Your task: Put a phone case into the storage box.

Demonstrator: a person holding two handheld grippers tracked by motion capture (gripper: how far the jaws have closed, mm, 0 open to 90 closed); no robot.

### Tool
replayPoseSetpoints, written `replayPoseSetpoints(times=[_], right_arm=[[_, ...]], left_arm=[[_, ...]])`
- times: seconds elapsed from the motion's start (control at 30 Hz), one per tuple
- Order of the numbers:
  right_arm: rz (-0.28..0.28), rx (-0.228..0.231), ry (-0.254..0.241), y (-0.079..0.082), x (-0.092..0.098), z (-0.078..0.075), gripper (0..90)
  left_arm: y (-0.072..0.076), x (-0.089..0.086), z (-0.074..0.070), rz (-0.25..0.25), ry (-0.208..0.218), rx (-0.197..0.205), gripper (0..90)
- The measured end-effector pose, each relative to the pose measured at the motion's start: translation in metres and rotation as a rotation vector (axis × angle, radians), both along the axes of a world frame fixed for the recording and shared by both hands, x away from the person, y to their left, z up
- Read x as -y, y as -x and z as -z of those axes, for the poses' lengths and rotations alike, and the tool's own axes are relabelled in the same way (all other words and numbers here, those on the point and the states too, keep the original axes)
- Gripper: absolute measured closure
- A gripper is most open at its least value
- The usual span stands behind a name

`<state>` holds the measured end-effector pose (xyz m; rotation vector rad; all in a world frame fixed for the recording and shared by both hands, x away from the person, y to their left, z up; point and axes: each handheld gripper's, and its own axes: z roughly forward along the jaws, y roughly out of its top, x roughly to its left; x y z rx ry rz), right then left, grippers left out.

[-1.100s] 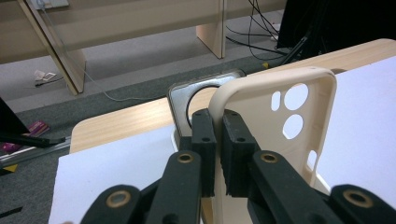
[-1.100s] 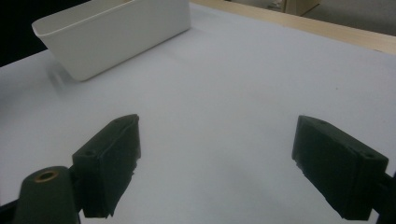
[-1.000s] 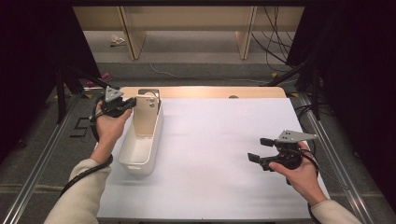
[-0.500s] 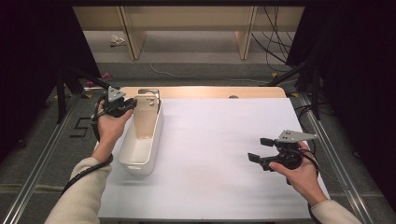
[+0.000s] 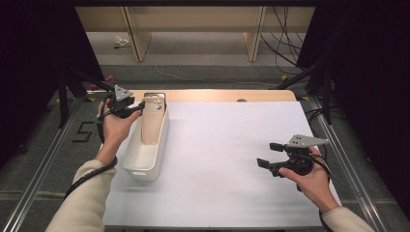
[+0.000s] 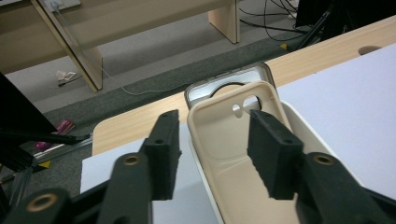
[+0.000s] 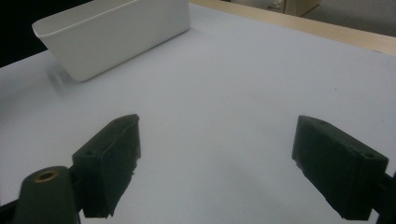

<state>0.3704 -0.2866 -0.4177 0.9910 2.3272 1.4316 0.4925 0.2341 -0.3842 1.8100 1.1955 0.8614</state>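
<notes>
A beige phone case (image 5: 152,121) leans upright in the far end of a white bin (image 5: 140,166), with a grey case (image 5: 153,95) standing just behind it. My left gripper (image 5: 138,104) is at the bin's far left corner. In the left gripper view its jaws have just been opening and now straddle the left wall of the beige case (image 6: 233,158), the pads clear of it. The left gripper (image 6: 213,119) is open, and the grey case (image 6: 224,81) peeks over the beige one. My right gripper (image 5: 268,154) hovers open over the white mat at the right, holding nothing.
The white mat (image 5: 227,145) covers most of the wooden table (image 5: 217,95). In the right gripper view the bin (image 7: 112,37) stands far off at the upper left, beyond the open right gripper (image 7: 215,126). Cables and shelf legs lie on the floor behind the table.
The left gripper's jaws have spread apart at the beige case's edge while the case stays leaning in the bin. The right hand has kept still.
</notes>
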Motion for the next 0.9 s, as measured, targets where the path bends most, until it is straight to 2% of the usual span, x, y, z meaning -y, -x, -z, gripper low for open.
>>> replayPoseSetpoints(times=[0.17, 0.37, 0.57, 0.9], right_arm=[[-0.003, -0.005, 0.003, 0.0, -0.001, 0.001, 16.3], [-0.003, -0.006, 0.004, 0.0, -0.001, 0.001, 16.3], [-0.001, -0.007, 0.005, -0.001, 0.0, 0.001, 16.3], [0.0, -0.007, 0.002, -0.001, 0.001, 0.001, 16.3]], left_arm=[[0.016, 0.001, -0.006, 0.009, 0.026, -0.008, 38.1], [0.038, 0.009, -0.011, 0.051, 0.032, -0.014, 28.6], [0.056, 0.014, -0.009, 0.084, 0.086, -0.038, 16.7], [0.081, 0.023, -0.004, 0.192, 0.105, -0.016, 14.9]])
